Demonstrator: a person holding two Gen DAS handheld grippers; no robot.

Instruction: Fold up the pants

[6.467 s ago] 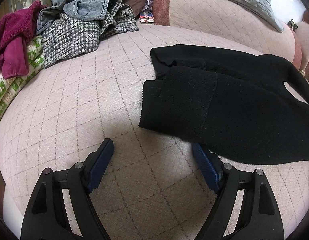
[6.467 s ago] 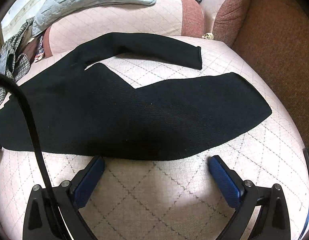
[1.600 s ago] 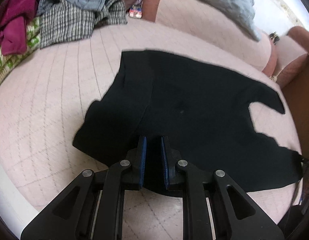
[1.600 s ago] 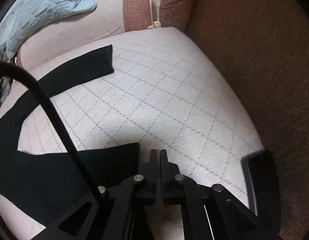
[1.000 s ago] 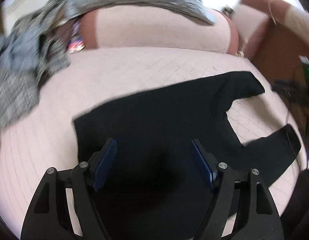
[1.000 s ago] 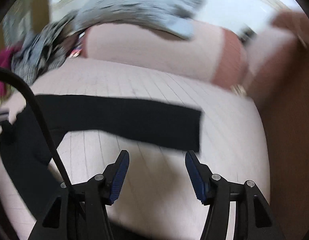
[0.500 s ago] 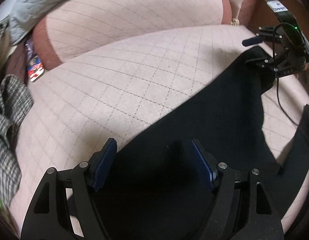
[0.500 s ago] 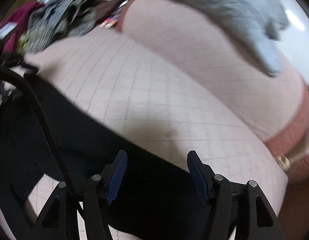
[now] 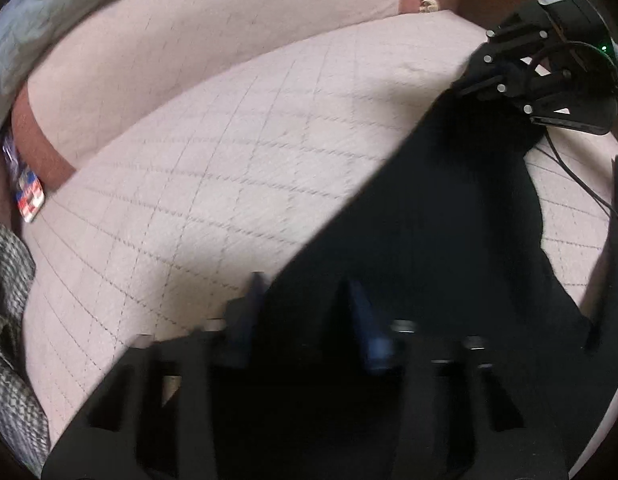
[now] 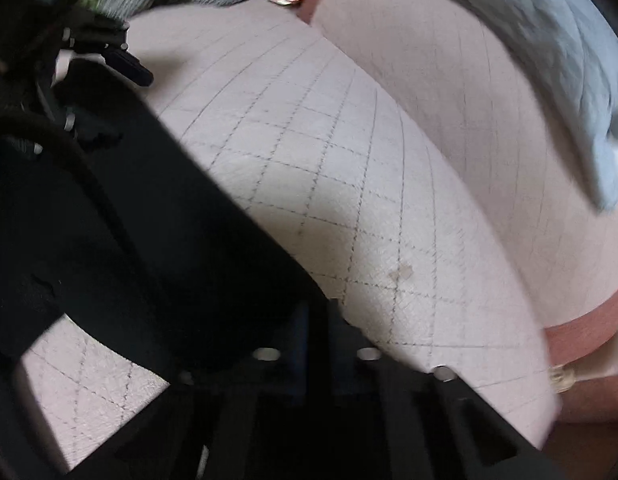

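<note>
The black pants (image 9: 429, 220) lie spread on the pink quilted sofa (image 9: 237, 168), filling the lower right of the left wrist view and the left and lower middle of the right wrist view. Both tools sit along the garment's far edge, which runs diagonally across each frame.

The left tool (image 9: 305, 308), at bottom centre of its view, is narrowing, its blue pads either side of a strip of that edge with a gap between them. The right tool (image 10: 315, 320), at bottom centre of its own view, has its pads drawn together on the edge; it also shows in the upper right of the left view.

The step in hand appears to be gripping one long edge at two points. Next, the left grip should finish; then both hands should lift evenly and carry the edge over, keeping the cloth taut so it lands square.
</note>
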